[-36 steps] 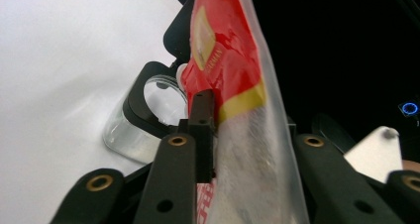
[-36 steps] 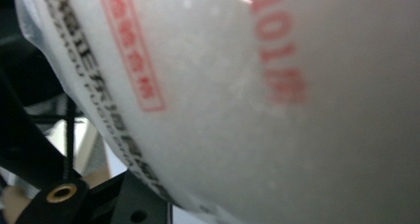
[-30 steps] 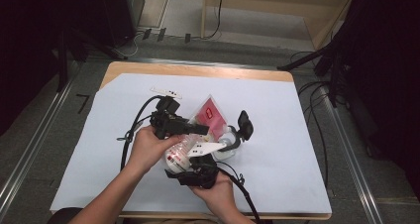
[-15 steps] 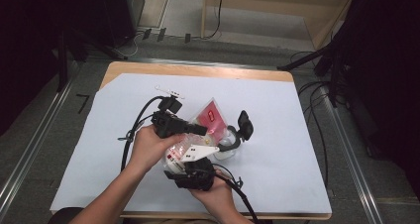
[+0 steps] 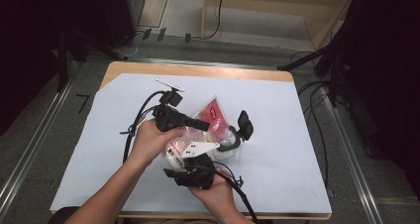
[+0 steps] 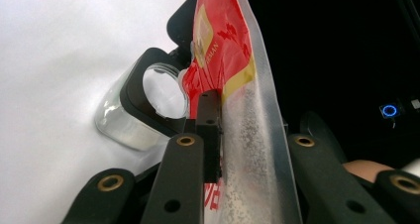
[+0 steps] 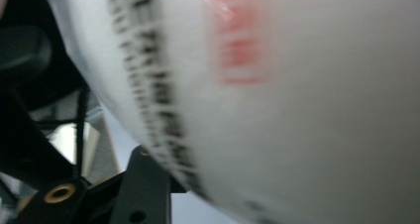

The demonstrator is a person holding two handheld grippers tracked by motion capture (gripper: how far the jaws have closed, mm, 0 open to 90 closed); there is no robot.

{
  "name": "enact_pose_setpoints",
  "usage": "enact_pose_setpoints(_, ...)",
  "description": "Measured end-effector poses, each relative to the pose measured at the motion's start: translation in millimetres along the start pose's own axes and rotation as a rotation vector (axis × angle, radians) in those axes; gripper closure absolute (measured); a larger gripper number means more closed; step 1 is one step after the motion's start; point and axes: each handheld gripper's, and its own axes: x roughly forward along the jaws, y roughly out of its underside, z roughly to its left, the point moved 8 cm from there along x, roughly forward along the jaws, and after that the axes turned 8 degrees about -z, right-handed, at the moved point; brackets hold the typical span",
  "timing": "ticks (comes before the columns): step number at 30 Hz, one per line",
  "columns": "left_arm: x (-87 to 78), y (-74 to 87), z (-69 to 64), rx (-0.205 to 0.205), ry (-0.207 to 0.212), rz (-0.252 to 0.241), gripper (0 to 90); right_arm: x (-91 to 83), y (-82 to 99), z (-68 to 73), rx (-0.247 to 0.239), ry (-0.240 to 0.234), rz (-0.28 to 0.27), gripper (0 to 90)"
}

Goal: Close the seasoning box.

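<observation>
A clear plastic bag [image 5: 214,112] with a red label is held up over the table between both hands. My left gripper [image 5: 203,125] is shut on it. In the left gripper view the bag [image 6: 233,60] stands edge-on between the jaws of my left gripper [image 6: 252,120]. These jaws have just eased open a little with the bag still pinched. My right gripper [image 5: 188,157] grips the bag's white lower end from below. The bulging bag [image 7: 297,110] presses against one of its fingers [image 7: 141,189]. These jaws have also just opened slightly around the bag.
A glass jar [image 5: 225,147] sits in a black holder [image 5: 243,126] on the white sheet [image 5: 287,159], just right of the bag; its open mouth [image 6: 161,92] faces my left gripper. Cables [image 5: 136,130] trail off to the left. Beyond the table's edges lies dark floor.
</observation>
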Motion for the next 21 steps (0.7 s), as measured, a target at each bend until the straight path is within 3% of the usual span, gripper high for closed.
enact_pose_setpoints(10,5.3,-10.5,-3.4,0.017,-0.061,0.101,80.2,-1.0,-8.7,-0.5,0.054,-0.028,-0.004,61.0)
enact_pose_setpoints(15,3.2,-16.3,-10.7,0.015,-0.070,0.068,77.4,-0.8,-17.2,-3.4,0.045,-0.016,-0.025,60.3)
enact_pose_setpoints(21,6.1,-12.0,-11.4,0.054,-0.080,0.098,73.3,-0.8,-13.0,-3.0,0.075,-0.040,-0.041,61.4)
